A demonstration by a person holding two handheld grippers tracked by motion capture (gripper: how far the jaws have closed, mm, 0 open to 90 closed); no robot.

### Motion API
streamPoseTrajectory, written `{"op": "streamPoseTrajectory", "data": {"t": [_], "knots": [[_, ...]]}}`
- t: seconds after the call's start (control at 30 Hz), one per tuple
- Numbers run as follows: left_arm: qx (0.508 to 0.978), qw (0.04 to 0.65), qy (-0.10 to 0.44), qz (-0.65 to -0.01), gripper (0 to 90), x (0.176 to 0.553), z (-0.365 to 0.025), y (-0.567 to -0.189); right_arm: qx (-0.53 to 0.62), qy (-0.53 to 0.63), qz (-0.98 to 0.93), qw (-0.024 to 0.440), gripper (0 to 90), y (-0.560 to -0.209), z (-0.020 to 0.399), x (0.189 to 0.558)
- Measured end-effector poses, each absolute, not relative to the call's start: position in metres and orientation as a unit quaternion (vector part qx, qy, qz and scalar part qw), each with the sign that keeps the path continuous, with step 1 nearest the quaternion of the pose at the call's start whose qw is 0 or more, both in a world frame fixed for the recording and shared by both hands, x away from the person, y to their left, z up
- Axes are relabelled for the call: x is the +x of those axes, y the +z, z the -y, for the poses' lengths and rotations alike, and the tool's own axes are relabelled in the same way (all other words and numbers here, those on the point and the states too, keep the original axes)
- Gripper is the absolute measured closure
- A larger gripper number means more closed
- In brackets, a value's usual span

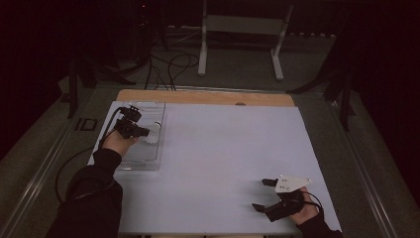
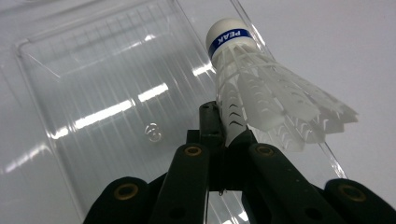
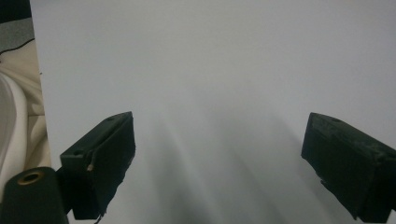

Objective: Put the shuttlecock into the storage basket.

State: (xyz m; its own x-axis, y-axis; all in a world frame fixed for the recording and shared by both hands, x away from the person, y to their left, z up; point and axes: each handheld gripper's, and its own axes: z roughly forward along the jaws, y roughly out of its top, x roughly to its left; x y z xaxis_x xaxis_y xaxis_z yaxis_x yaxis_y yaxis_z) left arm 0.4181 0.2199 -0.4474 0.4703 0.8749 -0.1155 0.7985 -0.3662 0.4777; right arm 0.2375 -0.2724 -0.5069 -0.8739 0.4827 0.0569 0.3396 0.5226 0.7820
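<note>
A white plastic shuttlecock point(image 2: 261, 88) with a blue band marked PEAK on its cork is pinched by its skirt in my left gripper point(image 2: 229, 135), which is shut on it. The shuttlecock point(image 1: 154, 131) hangs just above a clear plastic tray point(image 1: 143, 161) at the table's far left, cork pointing away from my left gripper point(image 1: 141, 131). In the left gripper view the tray's ribbed floor point(image 2: 102, 84) lies under the jaws. My right gripper point(image 1: 262, 194) rests near the front right edge, open, with nothing between its jaws. Bare white sheet lies between the jaws of my right gripper point(image 3: 224, 158).
A white sheet point(image 1: 223, 158) covers the table, with a wooden strip point(image 1: 208, 96) along its far edge. Beyond it stand white stand legs point(image 1: 203, 49) and loose cables point(image 1: 173, 64) on the floor. Dark stands flank both sides.
</note>
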Motion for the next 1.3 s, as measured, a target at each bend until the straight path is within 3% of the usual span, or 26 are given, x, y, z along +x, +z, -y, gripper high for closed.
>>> {"op": "streamPoseTrajectory", "data": {"t": [0.2,0.27,0.7,0.77,0.9,1.3], "knots": [[0.827,0.234,0.073,-0.507,89.4,0.419,-0.219,-0.451,0.238,0.428,-0.868,0.083,10.0,-0.507,0.273,0.238],[0.831,0.225,0.07,-0.504,85.2,0.42,-0.219,-0.453,0.237,0.428,-0.868,0.083,10.0,-0.507,0.273,0.238],[0.819,0.216,0.113,-0.518,21.5,0.411,-0.211,-0.431,0.238,0.427,-0.869,0.081,10.0,-0.507,0.273,0.238],[0.826,0.226,0.109,-0.504,7.7,0.407,-0.209,-0.426,0.238,0.428,-0.868,0.081,10.0,-0.506,0.272,0.237],[0.836,0.222,0.121,-0.487,1.4,0.402,-0.203,-0.419,0.237,0.428,-0.869,0.082,10.0,-0.506,0.272,0.238],[0.857,0.219,0.125,-0.449,0.2,0.392,-0.192,-0.411,0.239,0.429,-0.867,0.087,10.0,-0.506,0.273,0.238]]}}
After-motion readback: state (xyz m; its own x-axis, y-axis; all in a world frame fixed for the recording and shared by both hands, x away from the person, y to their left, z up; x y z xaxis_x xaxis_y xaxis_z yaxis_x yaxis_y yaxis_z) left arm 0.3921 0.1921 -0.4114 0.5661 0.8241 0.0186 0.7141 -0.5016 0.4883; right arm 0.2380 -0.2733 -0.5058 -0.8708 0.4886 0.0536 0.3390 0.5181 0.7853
